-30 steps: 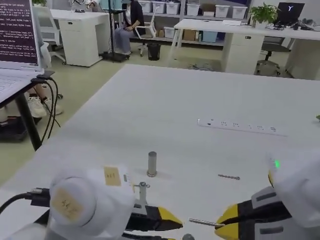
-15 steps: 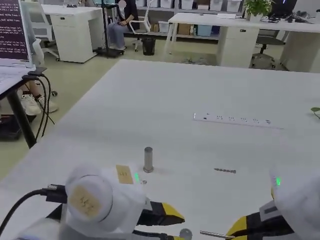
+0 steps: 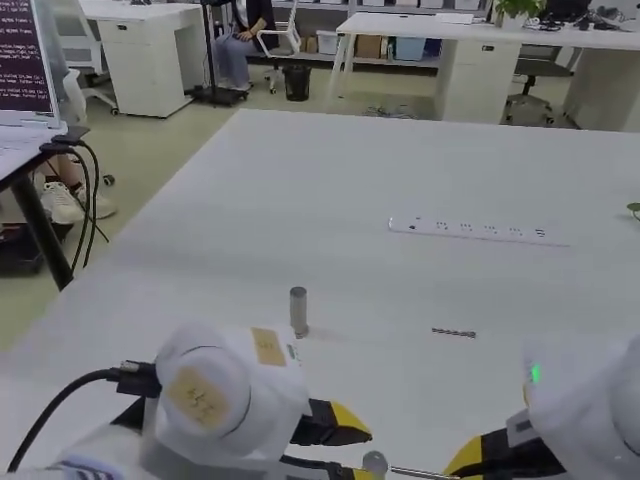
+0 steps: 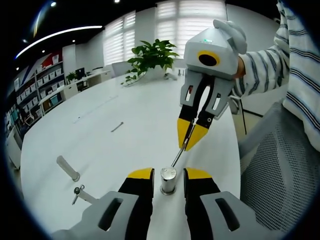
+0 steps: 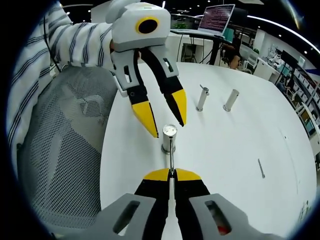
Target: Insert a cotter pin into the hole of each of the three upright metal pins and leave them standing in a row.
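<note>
Now, in the lower middle of the left gripper view, the left gripper (image 4: pixel 169 173) stands with its yellow-tipped jaws parted, one on each side of a short upright silver metal pin (image 4: pixel 168 181) with a flat round head. A slim gap shows on both sides, so it grips nothing. From the top of that view the right gripper (image 4: pixel 192 136) reaches down, its jaws pinched tight on a thin straight steel cotter pin (image 4: pixel 178 154). The free end of it meets the upright pin close to the head; whether it has entered the hole I cannot tell. At the lower left of the frame, a second plain silver pin (image 4: pixel 67 168) and a third pin (image 4: pixel 77 192) carrying a cotter pin stand on the white table (image 4: pixel 125 145). A loose cotter pin (image 4: pixel 117 127) lies left of centre.
</note>
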Demonstrator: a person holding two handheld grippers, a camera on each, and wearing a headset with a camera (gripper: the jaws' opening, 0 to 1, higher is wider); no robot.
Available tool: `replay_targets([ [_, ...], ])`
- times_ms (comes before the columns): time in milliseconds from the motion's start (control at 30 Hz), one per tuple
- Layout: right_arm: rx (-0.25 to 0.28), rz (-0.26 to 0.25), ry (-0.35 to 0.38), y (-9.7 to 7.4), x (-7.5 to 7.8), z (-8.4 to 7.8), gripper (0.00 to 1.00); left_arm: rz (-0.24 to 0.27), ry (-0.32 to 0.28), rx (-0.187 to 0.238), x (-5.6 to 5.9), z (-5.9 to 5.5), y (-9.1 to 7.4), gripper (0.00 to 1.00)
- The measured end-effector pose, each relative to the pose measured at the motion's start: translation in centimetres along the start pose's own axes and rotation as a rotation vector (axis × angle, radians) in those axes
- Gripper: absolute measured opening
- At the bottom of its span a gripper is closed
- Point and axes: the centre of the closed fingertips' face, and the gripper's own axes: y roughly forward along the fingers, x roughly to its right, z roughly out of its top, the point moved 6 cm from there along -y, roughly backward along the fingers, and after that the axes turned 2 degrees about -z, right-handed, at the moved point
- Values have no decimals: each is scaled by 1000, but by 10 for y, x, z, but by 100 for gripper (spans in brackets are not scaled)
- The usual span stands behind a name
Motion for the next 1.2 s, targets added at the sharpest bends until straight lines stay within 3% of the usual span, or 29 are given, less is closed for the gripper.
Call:
replay_targets([
  [167,6,2,-4,2,1,3,0,-2,-2,-7,-1,-1,1,17],
  [267,12,7,-5,3,0,5,0,-10,-4,-7,-1,-1,1,10],
  [800,13,8,-13,11,2,6,0,-19,1,-11,0,-2,1,10],
  [1200,34,52,-23,25,1,23,0,-18,5,-20,-1,-3,1,10],
])
